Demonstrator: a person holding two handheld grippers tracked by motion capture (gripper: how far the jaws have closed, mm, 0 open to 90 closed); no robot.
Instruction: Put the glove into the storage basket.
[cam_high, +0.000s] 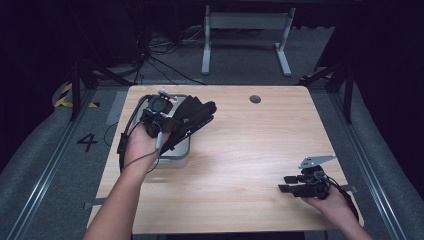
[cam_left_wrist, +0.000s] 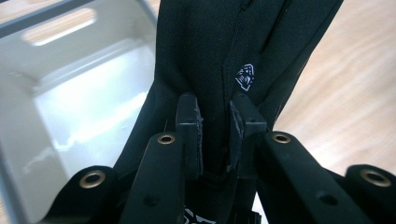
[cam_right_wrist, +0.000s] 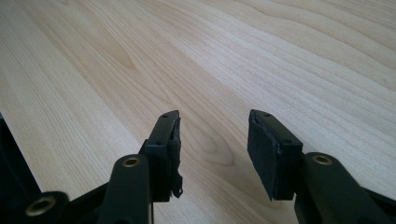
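Black glove (cam_left_wrist: 205, 56) hangs in left claw (cam_left_wrist: 215, 126) over grey bin (cam_left_wrist: 70, 93).

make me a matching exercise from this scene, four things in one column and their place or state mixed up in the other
Things:
1. glove
2. bin
3. left gripper
4. right gripper

Place or state:
A. open, nothing between its jaws, near the table's right edge
B. black, hanging from a pair of jaws
C. pale, open-topped, on the table's left side
D. clamped on black fabric

Pairs: 1-B, 2-C, 3-D, 4-A
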